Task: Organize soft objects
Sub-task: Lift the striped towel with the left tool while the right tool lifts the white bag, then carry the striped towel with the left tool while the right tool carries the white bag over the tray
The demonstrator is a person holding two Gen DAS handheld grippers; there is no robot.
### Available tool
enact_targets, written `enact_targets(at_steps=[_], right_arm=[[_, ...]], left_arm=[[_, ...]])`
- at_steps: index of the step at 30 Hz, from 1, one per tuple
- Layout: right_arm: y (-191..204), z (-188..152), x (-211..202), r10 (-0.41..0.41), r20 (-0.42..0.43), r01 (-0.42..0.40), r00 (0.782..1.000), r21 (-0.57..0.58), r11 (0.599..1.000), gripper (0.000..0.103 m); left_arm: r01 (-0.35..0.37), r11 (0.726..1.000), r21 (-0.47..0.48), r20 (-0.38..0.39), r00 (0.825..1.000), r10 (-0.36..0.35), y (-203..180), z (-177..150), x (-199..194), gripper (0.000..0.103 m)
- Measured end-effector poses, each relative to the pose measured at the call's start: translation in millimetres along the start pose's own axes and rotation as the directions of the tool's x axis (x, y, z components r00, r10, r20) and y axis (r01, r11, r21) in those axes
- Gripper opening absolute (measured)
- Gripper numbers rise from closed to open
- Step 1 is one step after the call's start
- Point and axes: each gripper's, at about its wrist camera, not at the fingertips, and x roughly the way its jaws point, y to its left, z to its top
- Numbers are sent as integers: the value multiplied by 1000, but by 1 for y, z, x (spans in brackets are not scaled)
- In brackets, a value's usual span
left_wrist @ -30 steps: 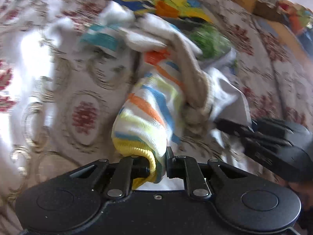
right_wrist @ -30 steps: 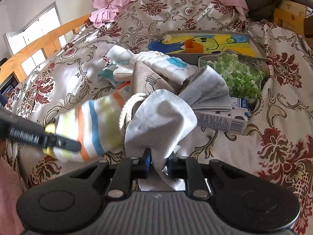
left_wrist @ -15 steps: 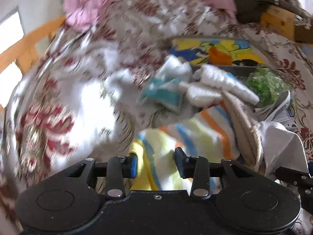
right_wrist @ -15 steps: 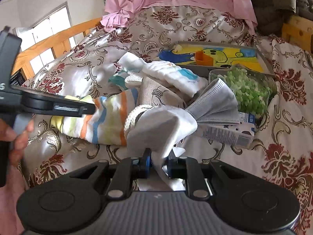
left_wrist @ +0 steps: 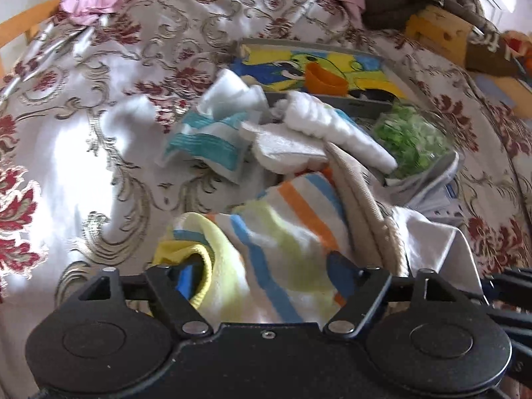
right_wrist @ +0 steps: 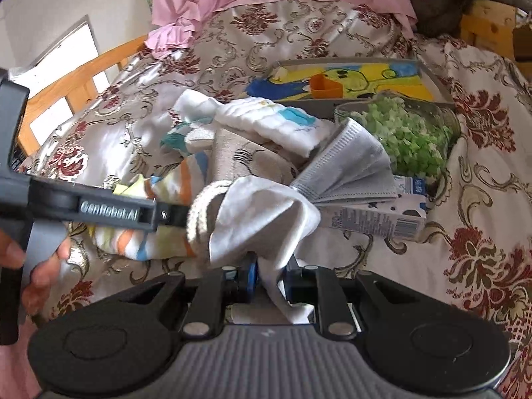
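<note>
A striped sock [left_wrist: 279,249] with yellow, orange and blue bands lies on the bed between the wide-open fingers of my left gripper [left_wrist: 262,276]; its yellow cuff drapes over the left finger. It also shows in the right wrist view [right_wrist: 156,232]. My right gripper [right_wrist: 271,277] is shut on a white cloth [right_wrist: 266,219] that bunches up in front of it. A beige sock [right_wrist: 246,163] lies between the two. Behind are a teal-striped sock [left_wrist: 206,139], a white folded cloth [right_wrist: 276,123] and a grey face mask [right_wrist: 349,169].
A bowl of green pieces [right_wrist: 409,133] and a small carton [right_wrist: 375,219] sit right of the pile. A colourful tray [right_wrist: 349,79] with an orange cup [right_wrist: 326,88] lies behind. A wooden bed rail [right_wrist: 76,83] runs along the left. The left gripper's body [right_wrist: 83,206] crosses the right wrist view.
My left gripper has opened and let go of the striped sock's cuff, and its view has swung up to level. The right gripper stays shut on the white cloth.
</note>
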Motion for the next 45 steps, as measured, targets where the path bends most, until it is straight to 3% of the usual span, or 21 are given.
enact_targets(at_steps=[7,11,16,18,19,27,34,39,45], right_arm=[[-7,0,12,-8,-37,9,999,43,999,18],[-4,0,12,-10,-37,11,999,30,999,17],[-2,-1,10,-34,-36,35,999,9,999,11],[-2,-1,9,-45,-25,46,999,11,999,10],[-3,-1,8,-49,-21,49,999,12,999,9],[-2,0,-3,-48,45,48,998,-12,999,8],[1,-1,-7,-55,60,57,997,-25,998,8],[-2,-1,-8,-51,73,52,996,-13,999,8],[-1,2,-17,-32,152,35,988,-17,999,8]], left_arm=[[-4,985,170,-44,999,12,-19,-7,12,85],[-31,971,237,-44,998,42,-24,-12,14,79],[-62,963,264,-36,997,74,-24,-12,12,58],[-65,962,264,-31,997,76,-23,-12,10,42],[-65,964,257,-26,997,74,-22,-11,9,39],[-44,994,98,18,999,43,-9,-5,-9,6],[-38,999,5,29,999,37,-1,-3,-18,5],[-38,999,-3,35,999,38,1,-3,-18,4],[-18,999,36,141,990,13,-7,-5,-35,4]])
